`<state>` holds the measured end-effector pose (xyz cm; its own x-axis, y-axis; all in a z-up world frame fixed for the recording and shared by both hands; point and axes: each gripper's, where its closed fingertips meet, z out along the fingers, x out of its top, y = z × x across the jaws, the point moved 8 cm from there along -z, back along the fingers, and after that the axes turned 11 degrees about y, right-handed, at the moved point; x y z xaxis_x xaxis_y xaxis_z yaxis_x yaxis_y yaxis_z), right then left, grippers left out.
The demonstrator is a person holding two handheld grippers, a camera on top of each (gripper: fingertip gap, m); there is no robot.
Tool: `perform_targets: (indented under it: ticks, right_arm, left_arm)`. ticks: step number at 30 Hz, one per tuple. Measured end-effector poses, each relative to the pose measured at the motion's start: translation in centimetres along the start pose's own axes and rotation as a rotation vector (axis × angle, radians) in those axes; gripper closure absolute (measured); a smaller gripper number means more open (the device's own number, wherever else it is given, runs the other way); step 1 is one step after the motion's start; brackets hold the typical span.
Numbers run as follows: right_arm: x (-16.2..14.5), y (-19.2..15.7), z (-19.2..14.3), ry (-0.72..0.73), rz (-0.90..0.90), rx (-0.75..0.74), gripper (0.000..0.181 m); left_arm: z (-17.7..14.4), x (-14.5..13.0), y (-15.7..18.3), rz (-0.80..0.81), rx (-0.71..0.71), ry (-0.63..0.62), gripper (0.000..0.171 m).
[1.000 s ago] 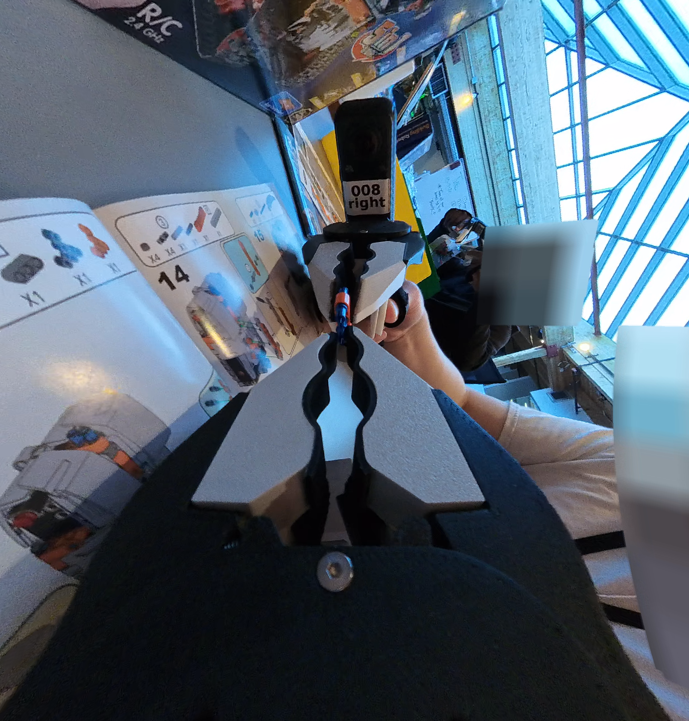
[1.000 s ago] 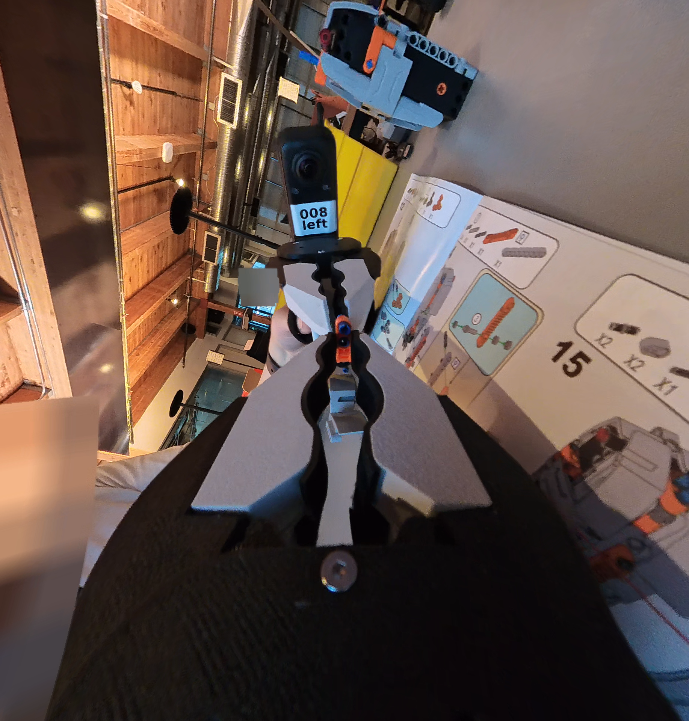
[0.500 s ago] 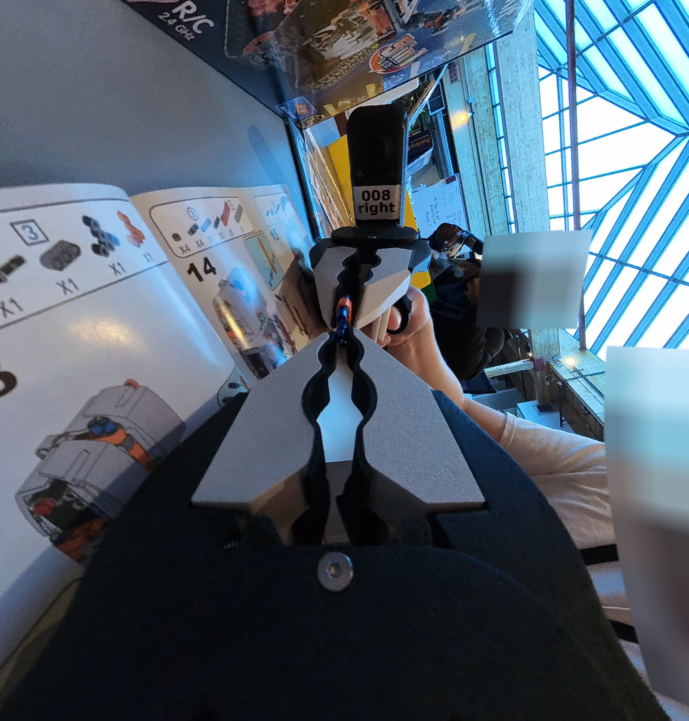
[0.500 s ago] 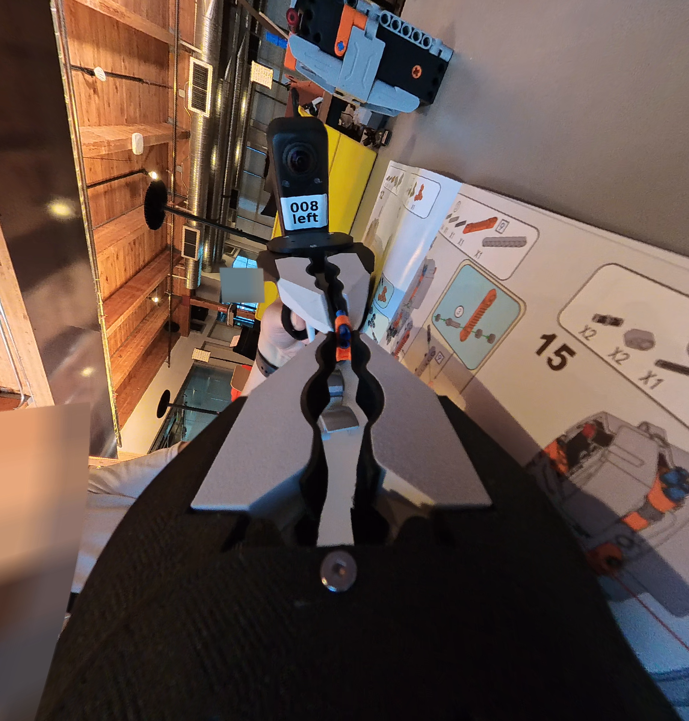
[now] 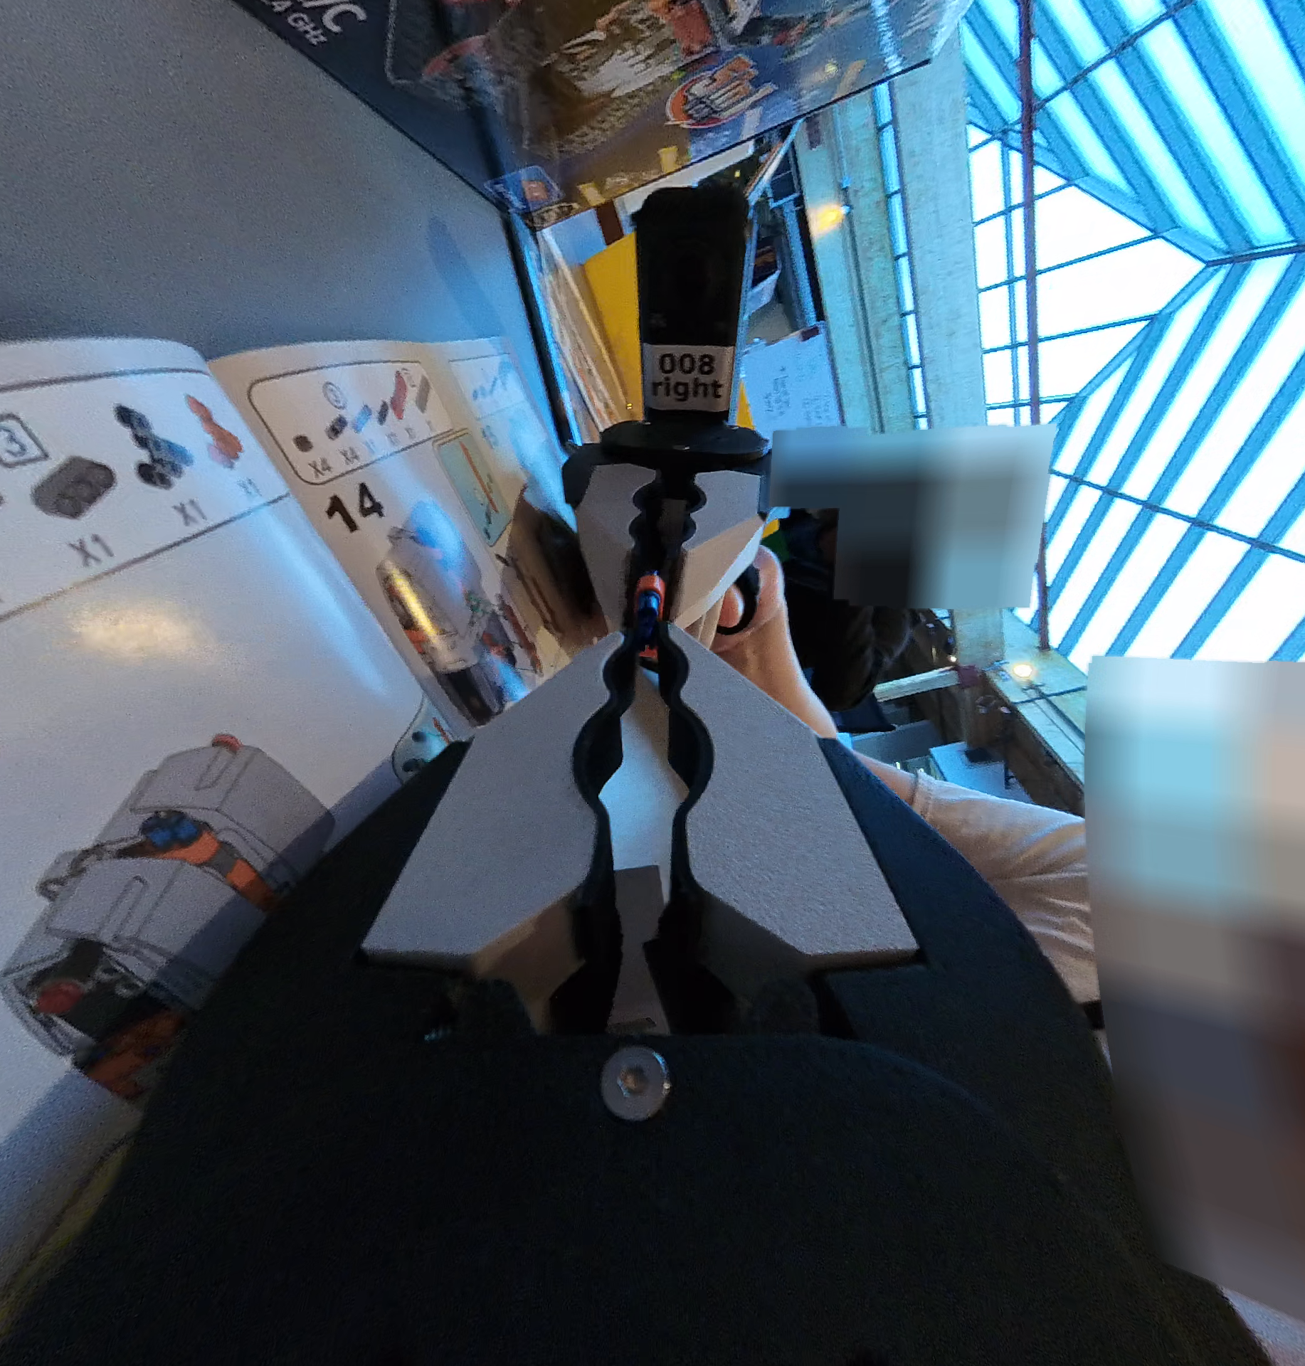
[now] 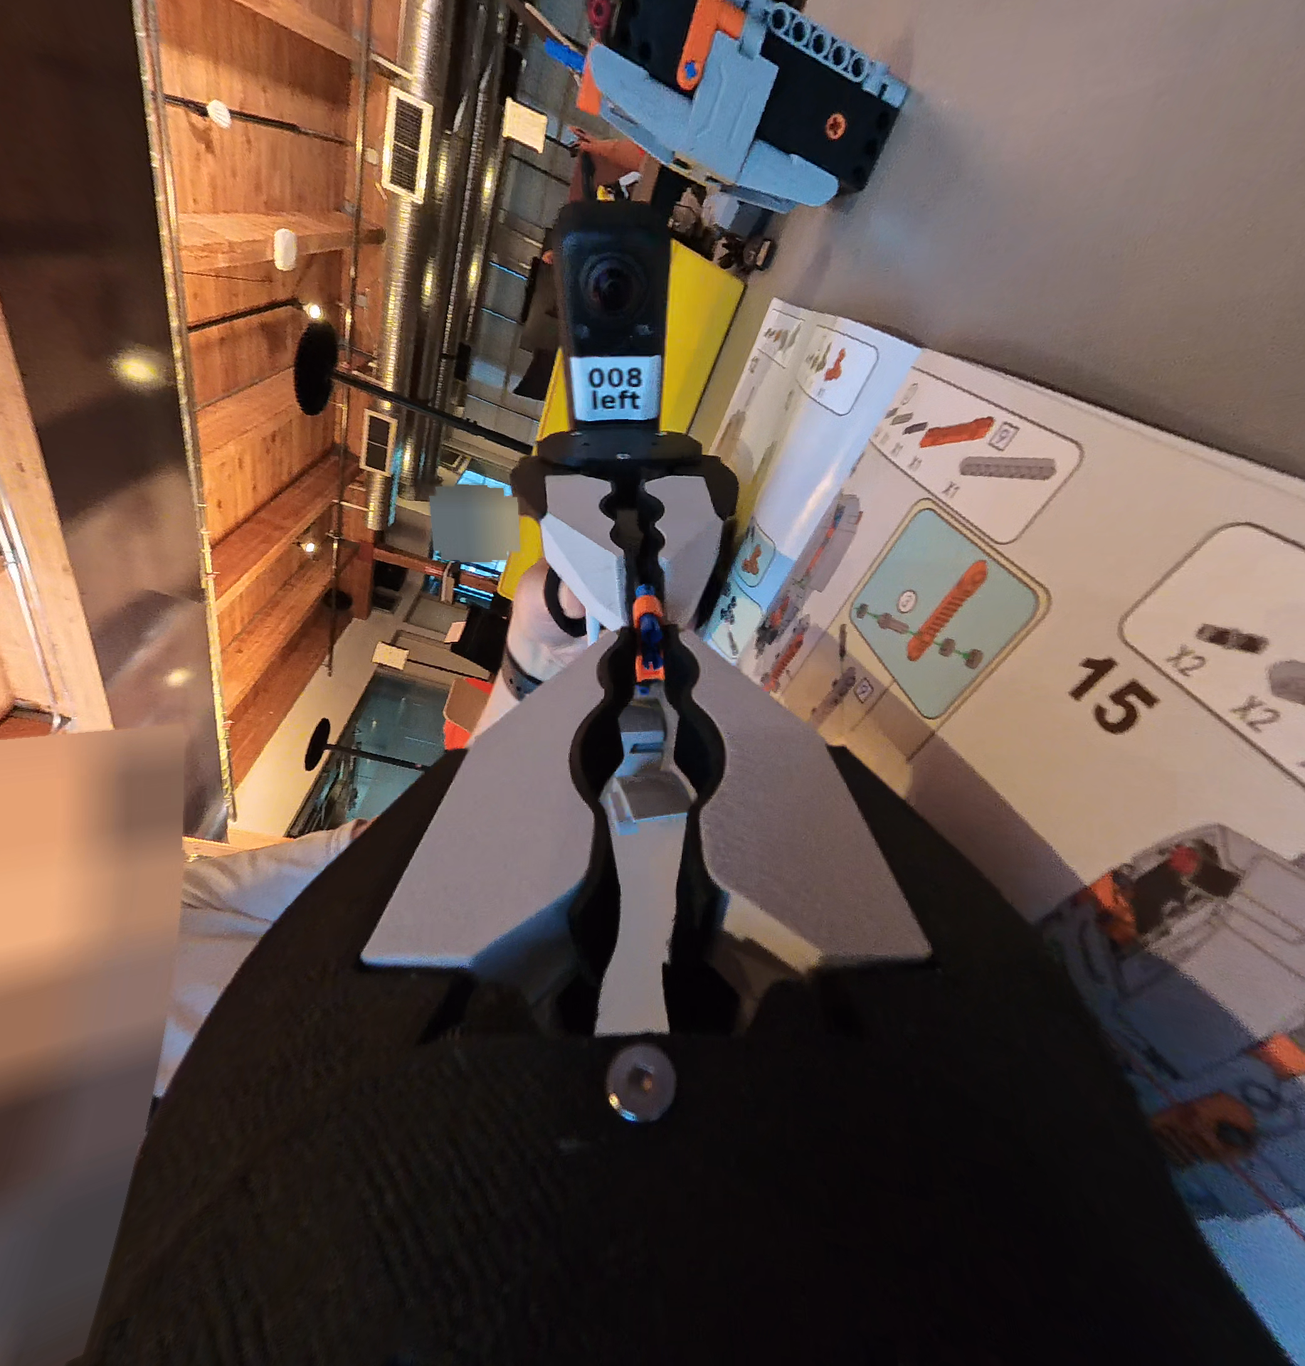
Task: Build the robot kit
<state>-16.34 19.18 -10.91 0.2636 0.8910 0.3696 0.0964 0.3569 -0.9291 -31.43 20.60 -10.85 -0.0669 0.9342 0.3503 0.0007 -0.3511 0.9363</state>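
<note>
A grey table (image 5: 191, 192) carries an open instruction booklet (image 5: 154, 650), its printed pages spread across the near part of the surface with the fold running away toward the far edge. In the left wrist view a dark printed box (image 5: 635, 66) stands at the far edge, and beyond it the room opens to a tall window wall with blue-tinted slanted glazing bars. In the right wrist view the room shows timber walls, metal ducts and hanging lamps, and a partly built model (image 6: 738, 103) of grey, black and orange bricks sits on the table near its far edge, beyond the booklet (image 6: 1078, 591).

The two grippers meet tip to tip above the booklet, each held in a person's hand (image 5: 768, 636). The left gripper (image 5: 646, 650) has its jaws drawn nearly together, pinching one end of a small orange and blue pin assembly (image 5: 646, 606). The right gripper (image 6: 646, 658) is likewise closed down on the other end of the same assembly (image 6: 646, 628). The assembly is thin and rod-like; its long axis runs straight from one gripper to the other, along both pairs of fingers, one end pointing into each. It hangs in the air, clear of the pages, roughly over the booklet's fold.
</note>
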Motion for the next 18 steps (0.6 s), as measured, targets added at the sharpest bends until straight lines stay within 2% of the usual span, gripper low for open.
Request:
perform_targets:
  ticks: [4, 18]
  right_arm:
    - [0.08, -0.06, -0.28, 0.013, 0.024, 0.033, 0.175]
    - [-0.08, 0.03, -0.28, -0.002, 0.016, 0.016, 0.175]
  left_arm:
    - [-0.18, 0.1, 0.43, 0.062, 0.004, 0.005, 0.169]
    - [-0.08, -0.1, 0.32, 0.092, 0.018, -0.008, 0.169]
